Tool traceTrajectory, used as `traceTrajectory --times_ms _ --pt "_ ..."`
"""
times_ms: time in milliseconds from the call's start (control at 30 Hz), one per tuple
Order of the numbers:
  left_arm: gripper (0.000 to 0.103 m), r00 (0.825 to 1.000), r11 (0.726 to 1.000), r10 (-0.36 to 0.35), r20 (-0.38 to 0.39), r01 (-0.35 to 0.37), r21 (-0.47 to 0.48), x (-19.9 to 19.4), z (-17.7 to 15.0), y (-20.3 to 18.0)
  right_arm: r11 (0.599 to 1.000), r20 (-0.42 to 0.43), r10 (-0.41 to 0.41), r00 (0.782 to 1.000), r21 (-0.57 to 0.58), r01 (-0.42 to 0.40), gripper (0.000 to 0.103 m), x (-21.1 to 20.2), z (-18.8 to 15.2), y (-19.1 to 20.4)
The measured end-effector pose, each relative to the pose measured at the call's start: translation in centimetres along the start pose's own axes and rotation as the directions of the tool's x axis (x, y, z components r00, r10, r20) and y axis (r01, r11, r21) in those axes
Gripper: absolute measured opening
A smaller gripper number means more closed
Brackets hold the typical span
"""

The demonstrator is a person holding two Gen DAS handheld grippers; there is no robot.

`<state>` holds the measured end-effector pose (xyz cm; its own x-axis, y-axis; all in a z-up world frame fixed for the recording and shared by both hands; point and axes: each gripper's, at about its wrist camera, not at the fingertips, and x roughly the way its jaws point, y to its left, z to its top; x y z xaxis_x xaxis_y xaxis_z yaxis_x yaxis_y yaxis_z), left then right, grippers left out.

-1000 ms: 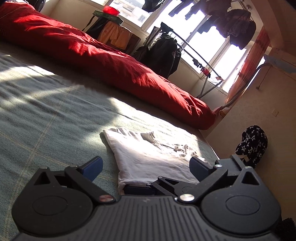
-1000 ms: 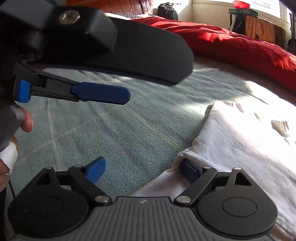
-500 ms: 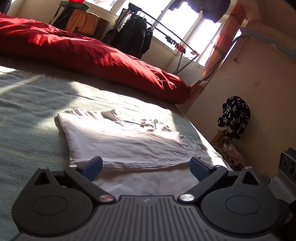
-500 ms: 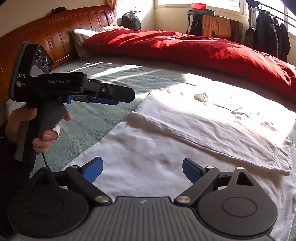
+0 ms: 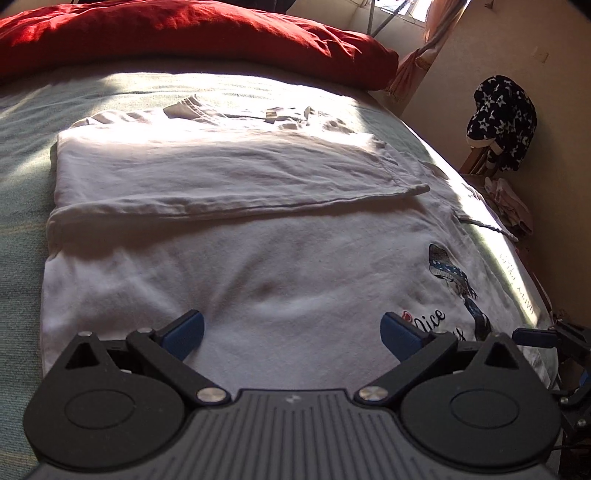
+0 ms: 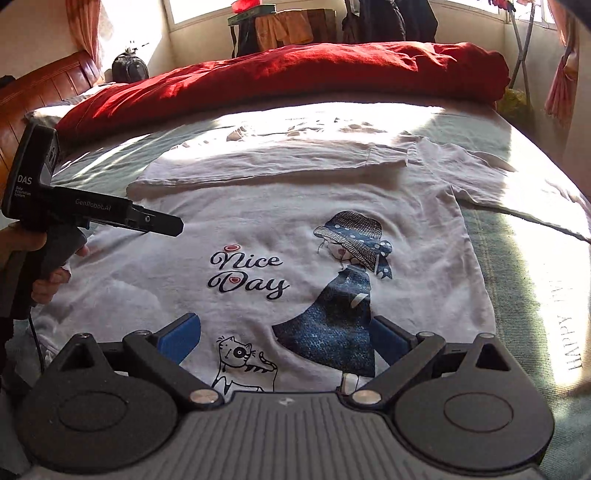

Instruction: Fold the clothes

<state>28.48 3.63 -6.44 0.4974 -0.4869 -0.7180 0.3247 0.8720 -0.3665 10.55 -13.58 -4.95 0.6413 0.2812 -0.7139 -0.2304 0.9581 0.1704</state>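
Your left gripper (image 5: 291, 334) and right gripper (image 6: 284, 338), both spread wide and empty, hover over the half-folded white printed cotton T-shirt (image 6: 295, 236) ahead; a shallow pinch risks dragging one layer and spoiling the fold.

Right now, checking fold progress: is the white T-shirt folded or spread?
Partly folded: the white T-shirt's far side is doubled over; the printed front lies spread.

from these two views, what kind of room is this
Most likely a bedroom in a home. A white t-shirt lies spread on a bed that has a wooden headboard, with a red duvet bunched along the far side and clothes hanging by the windows.
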Motion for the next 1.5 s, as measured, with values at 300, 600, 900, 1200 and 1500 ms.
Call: traceTrajectory --times_ms 300,600,900,1200,1500 --pt "0.102 0.998 1.000 -0.016 0.057 0.016 0.000 -2.3 -3.0 0.4 0.993 0.011 0.065 0.998 0.097 -0.066 0.103 -0.1 -2.9 -2.6" --pt "0.102 0.989 0.989 0.135 0.062 -0.138 0.052 -3.3 -5.0 -2.8 0.979 0.073 0.151 0.986 0.126 -0.159 0.103 -1.3 4.7 -5.6" --pt "0.102 0.988 0.993 0.114 0.107 -0.117 0.016 -3.5 -6.0 -2.2 0.911 0.129 0.309 0.942 0.244 -0.332 0.103 8.4 17.0 -9.8" --pt "0.102 0.988 0.996 0.085 0.127 -0.083 -0.018 -3.5 -5.8 -1.2 0.903 0.071 0.290 0.954 0.309 -0.297 0.103 13.3 14.8 -13.6" --pt "0.102 0.986 0.996 0.088 0.139 -0.084 -0.039 -3.2 -5.5 -0.9 0.886 0.083 0.343 0.936 0.304 -0.351 0.103 16.5 19.6 -13.5"
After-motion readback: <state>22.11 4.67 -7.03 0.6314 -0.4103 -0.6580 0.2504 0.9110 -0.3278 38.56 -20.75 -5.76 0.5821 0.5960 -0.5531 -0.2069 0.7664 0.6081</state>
